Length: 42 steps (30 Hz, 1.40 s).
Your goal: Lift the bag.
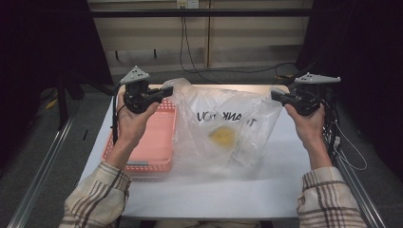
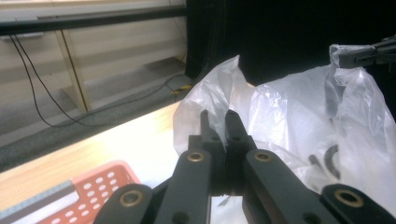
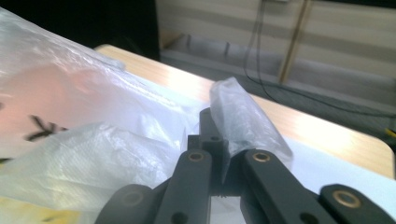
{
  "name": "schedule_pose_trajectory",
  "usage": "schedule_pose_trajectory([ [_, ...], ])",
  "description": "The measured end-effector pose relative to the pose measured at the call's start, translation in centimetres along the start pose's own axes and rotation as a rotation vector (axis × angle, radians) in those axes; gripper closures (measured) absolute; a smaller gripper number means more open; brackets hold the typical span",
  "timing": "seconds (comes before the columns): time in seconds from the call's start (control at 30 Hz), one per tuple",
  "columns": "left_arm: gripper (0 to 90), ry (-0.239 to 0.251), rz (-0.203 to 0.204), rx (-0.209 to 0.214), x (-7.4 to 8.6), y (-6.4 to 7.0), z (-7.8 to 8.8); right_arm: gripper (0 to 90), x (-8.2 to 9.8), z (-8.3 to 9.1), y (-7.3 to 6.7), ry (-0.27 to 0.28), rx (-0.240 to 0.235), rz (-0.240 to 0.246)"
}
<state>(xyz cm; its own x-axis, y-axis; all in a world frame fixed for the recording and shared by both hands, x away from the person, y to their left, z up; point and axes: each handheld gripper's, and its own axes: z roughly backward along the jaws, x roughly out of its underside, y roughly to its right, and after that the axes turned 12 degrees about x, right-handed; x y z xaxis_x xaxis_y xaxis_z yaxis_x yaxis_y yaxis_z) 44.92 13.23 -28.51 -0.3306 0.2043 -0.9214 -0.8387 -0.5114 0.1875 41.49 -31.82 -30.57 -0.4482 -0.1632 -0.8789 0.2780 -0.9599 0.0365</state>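
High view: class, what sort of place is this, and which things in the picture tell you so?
Probably a lab recording bay, not a home: a white work table on a metal frame, black curtains at both sides, and loose cables trailing from a wall socket onto the floor behind.

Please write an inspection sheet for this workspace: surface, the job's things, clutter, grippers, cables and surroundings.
Surface: white table, wooden strip at far edge.
Job's things: clear plastic bag with black print, held up by two top corners; yellow thing inside.
Clutter: pink basket left of the bag, partly under it.
Grippers: left gripper shut on the bag's left corner; right gripper shut on its right corner.
Cables: black cables hang on the back wall and run along the floor.
Surroundings: dark curtains at both sides, pale wall behind.
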Motion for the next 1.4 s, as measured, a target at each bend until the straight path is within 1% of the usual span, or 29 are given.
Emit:
schedule_pose_trajectory([
  [0.07,90.0,-0.008,0.017,-0.002,0.5,-0.4,-0.4,90.0,0.6,-0.7,0.3,-0.023,0.017,0.003],
  [0.13,90.0,-0.016,0.031,-0.011,1.0,-0.7,-1.0,90.0,1.2,-1.2,0.5,-0.029,0.005,-0.019],
  [0.17,90.0,-0.021,0.031,-0.012,1.3,-0.8,-1.2,88.8,1.4,-1.4,0.5,-0.032,-0.011,-0.031],
  [0.2,90.0,-0.028,0.033,-0.015,1.6,-0.9,-1.5,83.3,1.7,-1.5,0.5,-0.032,-0.041,-0.046],
  [0.23,90.0,-0.041,0.031,-0.017,1.8,-0.9,-1.7,75.9,1.9,-1.6,0.4,-0.033,-0.060,-0.056],
  [0.27,90.0,-0.042,0.035,-0.014,2.1,-1.0,-2.0,71.5,2.0,-1.5,0.3,-0.038,-0.060,-0.056],
  [0.3,90.0,-0.039,0.050,-0.012,2.3,-1.1,-2.1,71.7,2.2,-1.4,0.1,-0.037,-0.062,-0.052],
  [0.33,90.0,-0.042,0.051,-0.012,2.4,-1.2,-2.2,70.5,2.2,-1.2,0.0,-0.031,-0.073,-0.054],
  [0.4,90.0,-0.038,0.066,-0.015,2.6,-1.4,-2.3,61.3,2.4,-0.5,-0.2,-0.010,-0.098,-0.064],
  [0.47,90.0,-0.037,0.074,-0.026,2.7,-1.6,-2.4,57.6,2.5,0.3,-0.4,0.000,-0.129,-0.077],
  [0.5,90.0,-0.041,0.070,-0.033,2.7,-1.7,-2.4,55.6,2.7,0.7,-0.5,0.005,-0.138,-0.076],
  [0.53,90.0,-0.038,0.079,-0.043,2.7,-1.7,-2.4,52.9,2.8,1.1,-0.5,0.011,-0.141,-0.074],
  [0.6,90.0,-0.032,0.094,-0.047,2.7,-2.0,-2.4,49.9,3.1,1.9,-0.5,0.015,-0.152,-0.086],
  [0.73,90.0,-0.035,0.102,-0.047,2.9,-2.0,-2.7,44.3,3.9,3.1,-0.7,0.013,-0.146,-0.071],
  [0.8,90.0,-0.034,0.102,-0.050,2.8,-2.0,-2.7,43.6,4.2,3.7,-0.6,0.020,-0.144,-0.069],
  [0.83,90.0,-0.032,0.109,-0.051,2.8,-2.0,-2.7,41.3,4.4,4.0,-0.5,0.024,-0.137,-0.072],
  [0.87,90.0,-0.037,0.110,-0.046,2.8,-2.0,-2.7,38.6,4.5,4.4,-0.4,0.034,-0.131,-0.083],
  [0.93,90.0,-0.045,0.102,-0.018,2.9,-2.0,-2.8,37.6,4.8,4.9,-0.1,0.048,-0.125,-0.083],
  [0.97,87.4,-0.049,0.094,0.003,2.9,-2.0,-2.7,35.9,4.9,5.0,-0.1,0.048,-0.114,-0.082],
  [1.0,80.0,-0.036,0.090,0.008,2.9,-1.8,-2.6,34.0,5.0,5.2,-0.2,0.044,-0.094,-0.070],
  [1.03,70.3,-0.026,0.084,0.002,2.9,-1.7,-2.4,33.3,5.2,5.2,-0.3,0.039,-0.083,-0.061],
  [1.07,60.8,-0.015,0.083,0.006,2.9,-1.5,-2.1,32.9,5.3,5.2,-0.5,0.035,-0.084,-0.060],
  [1.13,51.8,0.004,0.067,0.009,2.8,-1.2,-1.5,30.8,5.5,5.3,-0.9,0.038,-0.085,-0.055],
  [1.2,35.7,0.009,0.057,-0.004,2.7,-0.8,-0.9,28.6,5.6,5.3,-1.5,0.032,-0.073,-0.041],
  [1.23,26.8,0.013,0.053,-0.002,2.6,-0.5,-0.4,28.1,5.6,5.4,-1.8,0.032,-0.070,-0.036],
  [1.27,21.9,0.015,0.051,0.004,2.6,-0.4,-0.1,27.7,5.7,5.4,-2.0,0.032,-0.068,-0.033],
  [1.4,10.3,0.034,0.036,-0.004,2.8,0.2,1.7,24.4,5.9,5.8,-2.4,0.035,-0.054,-0.037],
])
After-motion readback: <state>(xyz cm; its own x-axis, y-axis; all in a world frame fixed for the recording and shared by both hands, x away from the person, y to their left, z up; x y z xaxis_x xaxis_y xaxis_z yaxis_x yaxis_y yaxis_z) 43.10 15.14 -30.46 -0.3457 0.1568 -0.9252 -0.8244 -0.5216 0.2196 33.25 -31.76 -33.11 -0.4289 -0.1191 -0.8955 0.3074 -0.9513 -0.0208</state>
